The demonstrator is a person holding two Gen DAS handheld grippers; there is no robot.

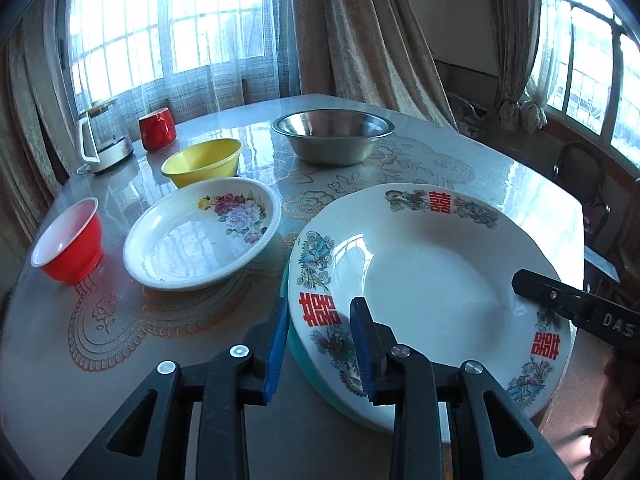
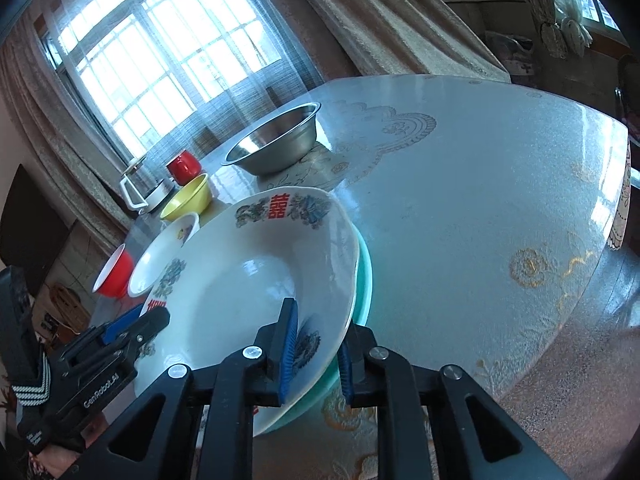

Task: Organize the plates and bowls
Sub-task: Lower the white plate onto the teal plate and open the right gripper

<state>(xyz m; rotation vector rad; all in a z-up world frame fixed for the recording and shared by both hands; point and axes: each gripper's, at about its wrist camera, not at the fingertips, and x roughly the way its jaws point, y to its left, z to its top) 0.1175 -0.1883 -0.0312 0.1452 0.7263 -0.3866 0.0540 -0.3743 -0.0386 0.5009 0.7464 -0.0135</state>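
A: Where does the big plate sit?

B: The white plate with red characters (image 1: 432, 280) lies on a teal plate (image 1: 298, 354), and both rest on the table (image 1: 500, 176) near its front edge. Only a thin teal crescent shows under the white rim.

A: And the left hand-held gripper (image 1: 322, 344)?

B: Its blue pads straddle the left rim of the two stacked plates, one pad outside the rim, one over the white plate's border. The jaws are narrowed around the rim, but whether they actually pinch it, I cannot tell.

A: The right hand-held gripper (image 2: 316, 354)?

B: Same on the opposite rim: one pad lies over the white plate, the other outside and below the teal edge. Whether it presses is unclear too.

A: What else is on the table?

B: Left of the stack, a floral white dish (image 1: 202, 232), then a red bowl (image 1: 68, 240) at the table's left edge. Behind them a yellow bowl (image 1: 204, 160), a red mug (image 1: 157, 129) and a glass kettle (image 1: 105, 136). A steel bowl (image 1: 332, 134) stands farther back, apart from the rest.
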